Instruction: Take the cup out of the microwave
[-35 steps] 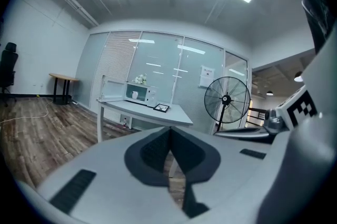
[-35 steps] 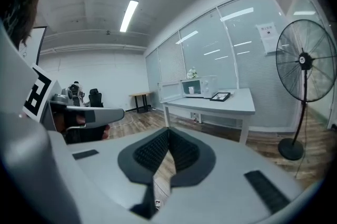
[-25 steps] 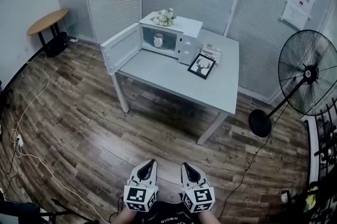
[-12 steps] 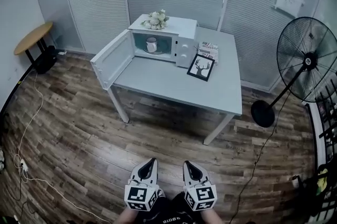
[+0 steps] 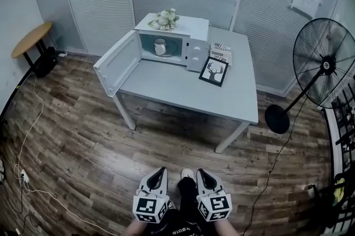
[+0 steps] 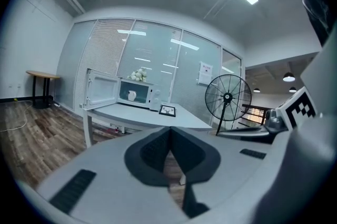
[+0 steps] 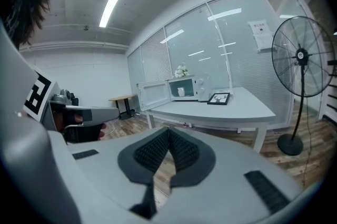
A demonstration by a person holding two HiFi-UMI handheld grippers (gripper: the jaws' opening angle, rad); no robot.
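Task hardly begun. Cup point(image 5: 160, 46) stood inside the microwave point(image 5: 191, 26), whose door point(image 5: 115, 64) hung open. Left hand-held gripper point(image 5: 160, 174) and right hand-held gripper point(image 5: 201, 174) were clenched, empty, well apart from the microwave. Approach, grasp and withdrawal all remained.

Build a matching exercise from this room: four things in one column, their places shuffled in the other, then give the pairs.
Things
1. cup
2. flowers
3. deer picture
4. fan

Places
A. on the floor, right of the table
B. inside the open microwave
C. on the table, beside the microwave
D. on top of the microwave

Pairs: 1-B, 2-D, 3-C, 4-A
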